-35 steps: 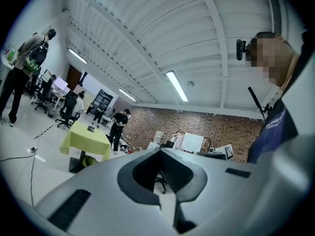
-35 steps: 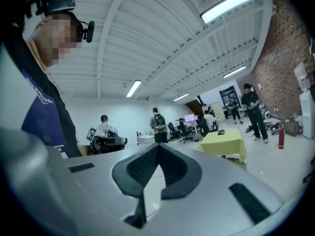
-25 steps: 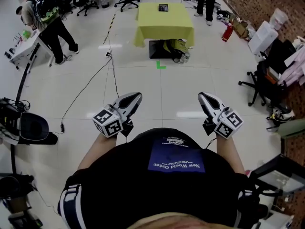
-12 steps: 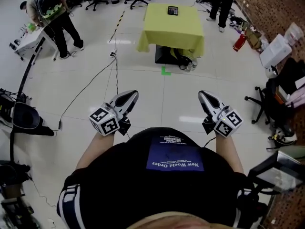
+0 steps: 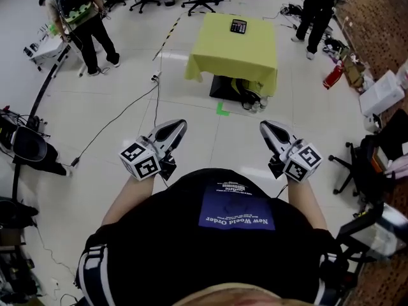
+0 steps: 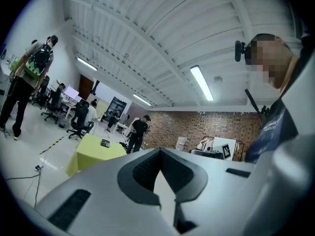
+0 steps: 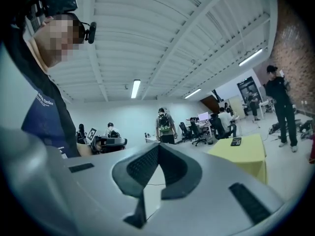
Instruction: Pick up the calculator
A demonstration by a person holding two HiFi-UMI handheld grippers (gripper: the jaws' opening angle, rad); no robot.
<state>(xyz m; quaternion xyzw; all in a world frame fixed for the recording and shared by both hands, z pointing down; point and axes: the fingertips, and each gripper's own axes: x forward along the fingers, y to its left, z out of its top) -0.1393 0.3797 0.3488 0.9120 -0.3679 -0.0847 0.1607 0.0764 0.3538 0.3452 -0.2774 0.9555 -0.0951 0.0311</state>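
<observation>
A small black calculator [image 5: 238, 25] is lying near the far edge of a square worktop draped in yellow cloth [image 5: 233, 55], well ahead of the person holding the tools. Nothing is touching it.

The left gripper [image 5: 178, 125], grey-shelled with a marker cube at its rear, is being held level in front of the person's chest and is pointing toward the worktop. Its fingers are resting pressed together with nothing between them. The right gripper [image 5: 264, 127] is sitting beside it at the same height, well apart from the left one, with its fingers likewise closed on nothing.

A green tape mark [image 5: 222, 109] is showing on the pale tiled floor between the grippers and the worktop. A person in black clothing [image 5: 320, 5] is standing just beyond the worktop's right side.
</observation>
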